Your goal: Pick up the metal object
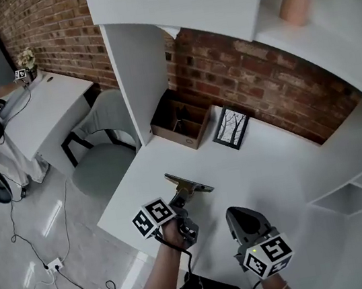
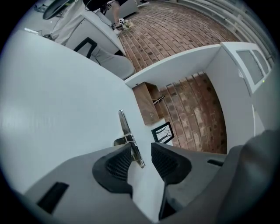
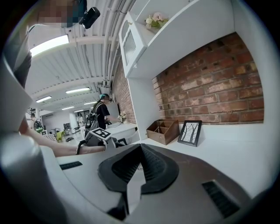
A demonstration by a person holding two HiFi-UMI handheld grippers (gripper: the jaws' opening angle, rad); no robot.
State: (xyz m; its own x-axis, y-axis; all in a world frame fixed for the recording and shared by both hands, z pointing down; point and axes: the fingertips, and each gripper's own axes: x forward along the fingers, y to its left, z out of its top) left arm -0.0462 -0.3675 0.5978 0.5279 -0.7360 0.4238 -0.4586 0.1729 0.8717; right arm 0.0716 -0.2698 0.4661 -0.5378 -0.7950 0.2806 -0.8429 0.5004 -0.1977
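A shiny flat metal strip with a short brass-coloured bracket on one side (image 1: 188, 183) lies on the white desk (image 1: 275, 180), near its front left corner. In the head view its long axis runs from upper left to lower right, roughly parallel to the red brick back wall (image 1: 274, 85). One end points towards the desk's left edge and the other towards the middle of the desktop. The bracket juts from the strip's middle back towards the person.

The left gripper (image 1: 180, 200) is right at the strip, rolled onto its side. In the left gripper view its jaws (image 2: 141, 151) stand partly apart with the strip's near end (image 2: 130, 140) in the gap. The strip sits close against the ribbed pad (image 2: 119, 162) nearest the desk. It may be touching, though the angle leaves that unsure.

The right gripper (image 1: 233, 212) is near the desk's front edge, apart from the strip. Its jaws (image 3: 141, 151) are pressed together with nothing between them.

A brown cardboard organiser box (image 1: 181, 123) and a black-framed picture of bare trees (image 1: 231, 127) stand side by side against the wall.
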